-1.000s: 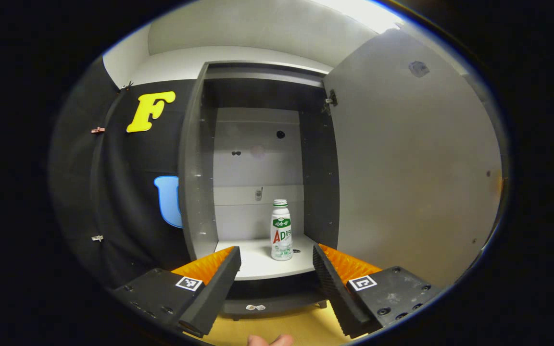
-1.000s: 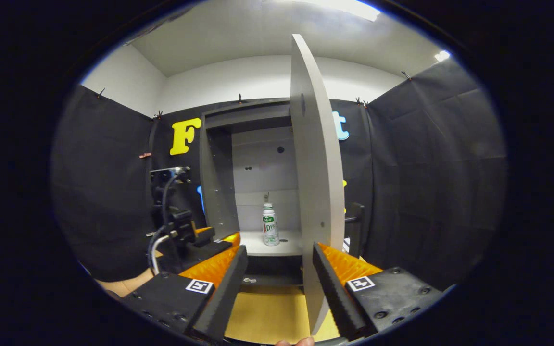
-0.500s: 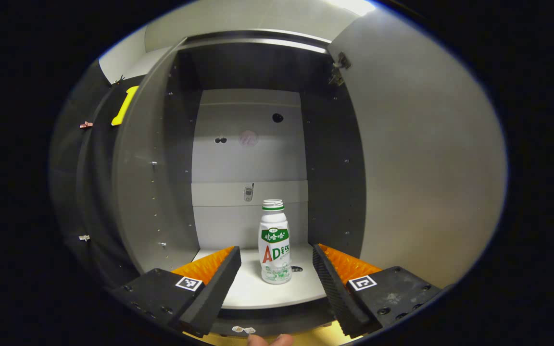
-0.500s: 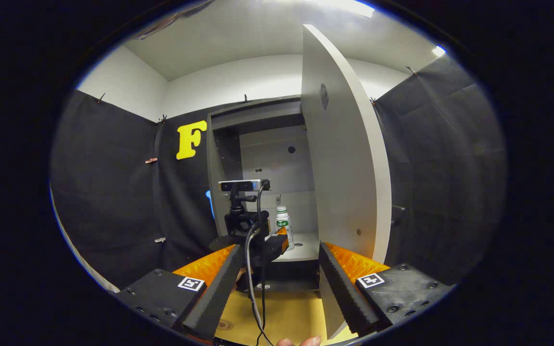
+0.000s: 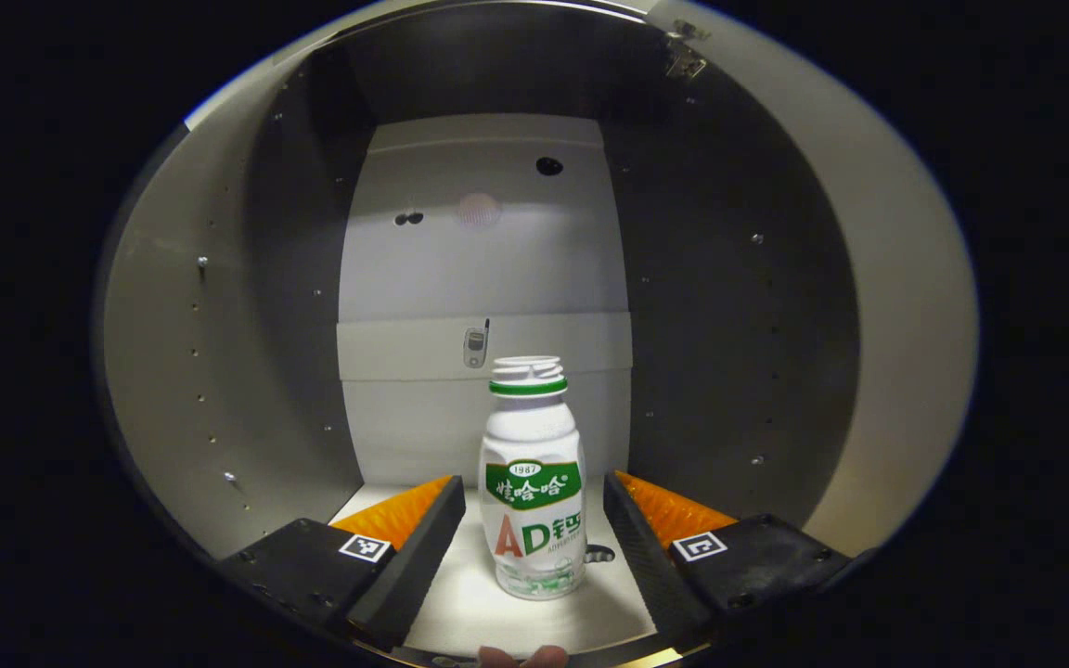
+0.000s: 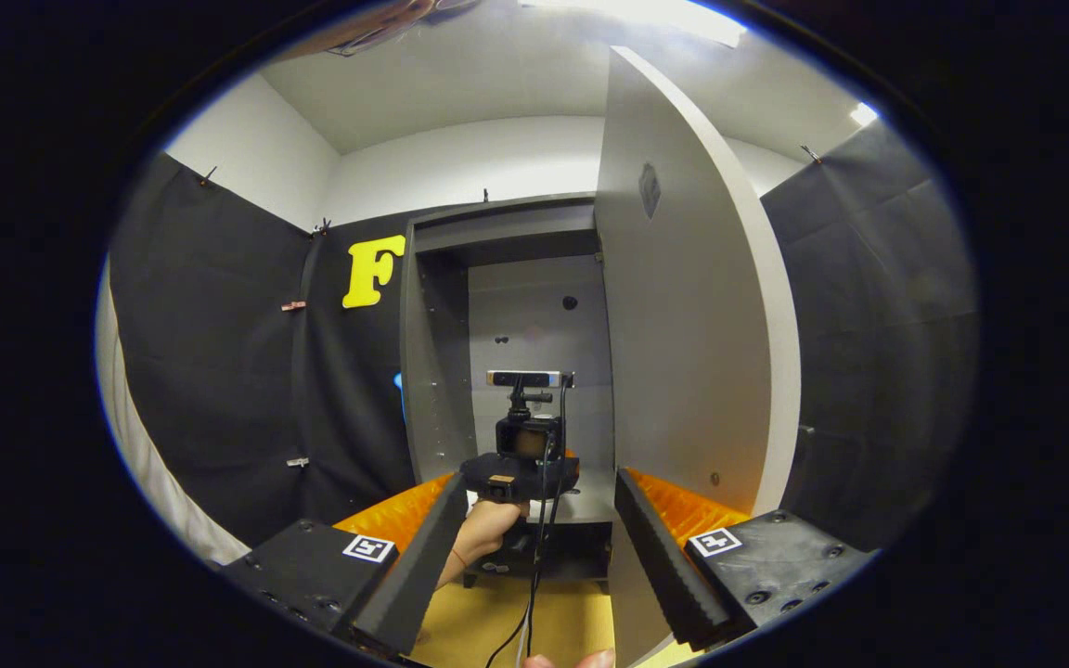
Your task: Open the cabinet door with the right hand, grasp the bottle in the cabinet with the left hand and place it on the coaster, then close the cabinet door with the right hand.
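Left gripper view: the left tool (image 5: 534,547) is spread wide, its two fingers (image 5: 405,557) reaching into the cabinet over the pale shelf floor (image 5: 460,612). The small white plastic bottle with a green neck band and printed label (image 5: 533,482) stands upright on that floor, between the two fingers and clear of both; a gap shows on each side, so nothing is pinched. The bottle's base sits level with the fingertips, slightly left of the midline between them. Beyond it rises the light grey back panel (image 5: 483,269) of the tall grey cabinet, with dark side walls (image 5: 720,278) to either hand.

Right gripper view: the right tool (image 6: 534,547) is likewise spread, holding nothing, and hangs in front of the cabinet above the yellow wooden worktop (image 6: 488,631). Just past its fingertips a person's hand (image 6: 479,533) grips the left tool's handle, with its black camera mount and trailing cable (image 6: 525,445) pointing into the cabinet opening. The flat grey cabinet door (image 6: 683,353) stands swung open on the right, its lower edge close beside the right tool's right-hand finger; whether they touch cannot be told.
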Motion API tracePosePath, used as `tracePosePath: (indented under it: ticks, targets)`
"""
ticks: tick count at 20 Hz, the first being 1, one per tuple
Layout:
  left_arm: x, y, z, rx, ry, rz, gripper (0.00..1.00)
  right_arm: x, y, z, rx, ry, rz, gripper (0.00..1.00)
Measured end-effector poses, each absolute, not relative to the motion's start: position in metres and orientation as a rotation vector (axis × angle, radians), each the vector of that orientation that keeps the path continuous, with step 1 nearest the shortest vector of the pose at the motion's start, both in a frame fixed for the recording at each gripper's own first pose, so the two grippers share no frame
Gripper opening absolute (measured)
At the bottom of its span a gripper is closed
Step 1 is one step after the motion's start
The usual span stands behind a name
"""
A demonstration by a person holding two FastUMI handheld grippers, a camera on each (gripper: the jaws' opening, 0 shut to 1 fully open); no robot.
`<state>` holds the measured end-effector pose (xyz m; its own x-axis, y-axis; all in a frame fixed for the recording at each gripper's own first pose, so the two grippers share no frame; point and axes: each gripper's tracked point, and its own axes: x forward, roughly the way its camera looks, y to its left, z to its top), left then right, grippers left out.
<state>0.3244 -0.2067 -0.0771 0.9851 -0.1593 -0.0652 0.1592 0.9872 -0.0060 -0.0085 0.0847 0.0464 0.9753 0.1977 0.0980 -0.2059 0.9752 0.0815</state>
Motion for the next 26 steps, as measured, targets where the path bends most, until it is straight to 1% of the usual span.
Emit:
tracePosePath:
  ticks: [2, 3, 4, 5, 7, 10, 12, 13, 15, 21, 26]
  targets:
    - [0.338, -0.211, -0.083, 0.009, 0.072, -0.168, 0.95, -0.001, 0.082, 0.049, 0.088, -0.091, 0.196, 0.99]
    - [0.342, -0.212, -0.086, 0.013, 0.078, -0.17, 0.95, 0.0, 0.08, 0.05, 0.083, -0.094, 0.186, 0.94]
    - [0.343, -0.212, -0.088, 0.011, 0.084, -0.17, 0.94, 0.0, 0.081, 0.05, 0.073, -0.101, 0.181, 0.97]
    - [0.348, -0.214, -0.09, 0.01, 0.087, -0.173, 0.95, 0.0, 0.081, 0.048, 0.058, -0.101, 0.177, 0.96]
    - [0.347, -0.21, -0.091, 0.009, 0.082, -0.171, 0.8, 0.0, 0.081, 0.048, 0.05, -0.099, 0.172, 0.96]
    - [0.345, -0.211, -0.085, 0.008, 0.078, -0.178, 0.77, 0.0, 0.08, 0.052, 0.079, -0.103, 0.165, 0.97]
    - [0.338, -0.206, -0.077, 0.01, 0.07, -0.187, 0.77, -0.002, 0.085, 0.05, 0.101, -0.096, 0.171, 0.98]
    - [0.331, -0.202, -0.073, 0.019, 0.069, -0.186, 0.77, -0.003, 0.087, 0.049, 0.104, -0.093, 0.175, 1.0]
    - [0.317, -0.193, -0.065, 0.033, 0.067, -0.19, 0.77, -0.007, 0.09, 0.048, 0.103, -0.094, 0.183, 0.99]
    - [0.264, -0.154, -0.038, 0.022, 0.023, -0.18, 0.77, -0.027, 0.103, 0.058, 0.095, -0.153, 0.214, 0.99]
    - [0.212, -0.107, -0.032, -0.007, 0.009, -0.145, 0.77, -0.041, 0.115, 0.046, 0.081, -0.112, 0.234, 0.99]
